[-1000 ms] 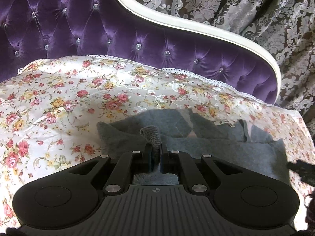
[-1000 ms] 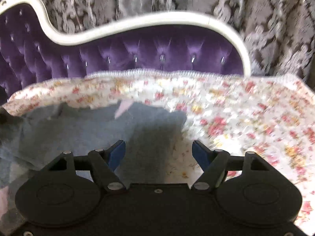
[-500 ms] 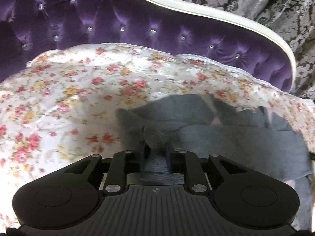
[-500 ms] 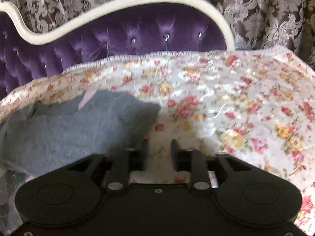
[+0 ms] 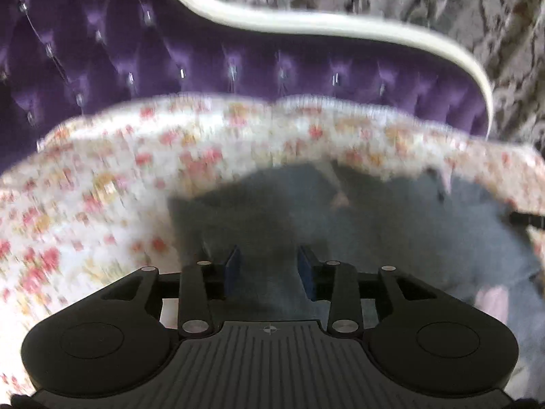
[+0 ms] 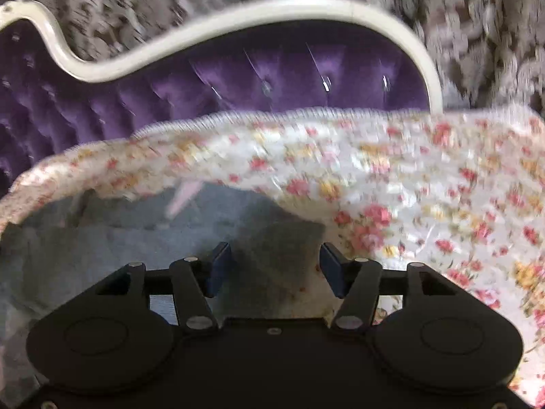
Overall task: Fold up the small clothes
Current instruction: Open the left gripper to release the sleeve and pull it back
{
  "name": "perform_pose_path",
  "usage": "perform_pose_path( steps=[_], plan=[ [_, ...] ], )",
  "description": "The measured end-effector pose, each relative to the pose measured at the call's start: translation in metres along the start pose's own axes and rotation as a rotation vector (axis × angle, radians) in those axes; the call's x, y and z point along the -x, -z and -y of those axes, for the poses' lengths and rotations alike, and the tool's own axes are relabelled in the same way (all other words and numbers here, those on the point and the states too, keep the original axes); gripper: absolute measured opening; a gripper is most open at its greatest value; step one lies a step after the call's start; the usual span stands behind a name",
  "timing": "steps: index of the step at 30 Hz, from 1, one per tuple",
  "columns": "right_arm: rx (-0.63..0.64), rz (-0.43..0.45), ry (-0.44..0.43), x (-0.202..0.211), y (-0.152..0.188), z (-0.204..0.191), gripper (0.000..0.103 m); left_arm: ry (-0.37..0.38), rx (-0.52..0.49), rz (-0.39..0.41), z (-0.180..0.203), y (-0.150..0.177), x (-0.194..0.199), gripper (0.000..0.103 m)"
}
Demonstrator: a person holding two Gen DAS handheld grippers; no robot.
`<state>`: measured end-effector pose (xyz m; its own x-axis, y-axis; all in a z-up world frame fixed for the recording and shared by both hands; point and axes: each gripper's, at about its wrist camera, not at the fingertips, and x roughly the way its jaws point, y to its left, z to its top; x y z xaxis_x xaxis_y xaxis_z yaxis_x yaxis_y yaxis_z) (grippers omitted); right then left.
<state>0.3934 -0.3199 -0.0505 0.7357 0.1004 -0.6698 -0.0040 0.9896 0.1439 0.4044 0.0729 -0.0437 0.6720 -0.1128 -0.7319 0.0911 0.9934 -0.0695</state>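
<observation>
A small grey knit garment (image 5: pixel 391 228) lies spread on the floral bedspread (image 5: pixel 102 187); a pink label (image 5: pixel 340 199) shows near its far edge. My left gripper (image 5: pixel 269 269) is open, its jaws apart right above the garment's left part, holding nothing. In the right wrist view the garment (image 6: pixel 119 235) fills the lower left, with its pink label (image 6: pixel 184 194) showing. My right gripper (image 6: pixel 276 269) is open over the garment's right edge, where it meets the bedspread (image 6: pixel 425 197). Both views are motion-blurred.
A purple tufted headboard (image 5: pixel 238 68) with a white curved frame (image 5: pixel 306 24) rises behind the bed; it also shows in the right wrist view (image 6: pixel 272 78). Patterned grey curtains (image 5: pixel 460 10) hang behind. The other gripper's tip (image 5: pixel 526 218) shows at the right edge.
My left gripper has let go of the grey fold it pinched and opened. My right gripper closed half a second ago and has opened again. Both cameras shifted.
</observation>
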Motion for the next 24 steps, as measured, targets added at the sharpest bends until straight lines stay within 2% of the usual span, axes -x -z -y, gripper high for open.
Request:
perform_pose_path(
  steps=[1, 2, 3, 5, 7, 11, 15, 18, 19, 22, 23, 24],
  plan=[
    [-0.012, -0.027, 0.035, -0.009, 0.0, 0.005, 0.063, -0.004, 0.014, -0.029, -0.001, 0.006, -0.008, 0.036],
    [-0.013, -0.042, 0.073, -0.015, 0.002, 0.01, 0.062, -0.01, 0.018, -0.017, -0.002, 0.011, -0.011, 0.036],
    [-0.006, -0.019, 0.082, -0.016, 0.002, 0.015, 0.064, -0.019, -0.007, 0.017, 0.0, 0.017, -0.011, 0.037],
    [0.002, -0.022, 0.107, -0.016, -0.001, 0.021, 0.064, -0.042, -0.069, 0.026, 0.006, 0.02, -0.01, 0.038],
    [0.011, -0.013, 0.108, -0.007, -0.005, 0.023, 0.064, -0.057, -0.082, 0.027, 0.01, 0.02, -0.01, 0.038],
    [0.028, 0.051, 0.011, 0.031, 0.002, 0.015, 0.066, -0.047, -0.052, 0.033, 0.008, 0.019, -0.01, 0.039],
    [0.112, 0.014, -0.039, 0.046, 0.021, 0.003, 0.067, -0.035, -0.042, 0.045, 0.006, 0.023, -0.007, 0.039],
    [0.174, -0.06, 0.037, 0.038, 0.044, 0.007, 0.067, -0.034, -0.031, 0.048, 0.006, 0.024, -0.008, 0.04],
    [0.175, -0.04, 0.067, 0.038, 0.05, 0.012, 0.067, -0.036, -0.029, 0.05, 0.006, 0.024, -0.008, 0.04],
    [0.113, -0.043, 0.094, 0.04, 0.053, 0.028, 0.07, -0.025, -0.039, 0.055, 0.009, 0.024, -0.009, 0.052],
    [0.113, -0.045, 0.111, 0.042, 0.052, 0.029, 0.07, -0.014, -0.043, 0.056, 0.01, 0.024, -0.009, 0.063],
    [0.118, -0.042, 0.124, 0.043, 0.051, 0.03, 0.07, 0.004, -0.048, 0.054, 0.011, 0.024, -0.01, 0.079]
  ],
)
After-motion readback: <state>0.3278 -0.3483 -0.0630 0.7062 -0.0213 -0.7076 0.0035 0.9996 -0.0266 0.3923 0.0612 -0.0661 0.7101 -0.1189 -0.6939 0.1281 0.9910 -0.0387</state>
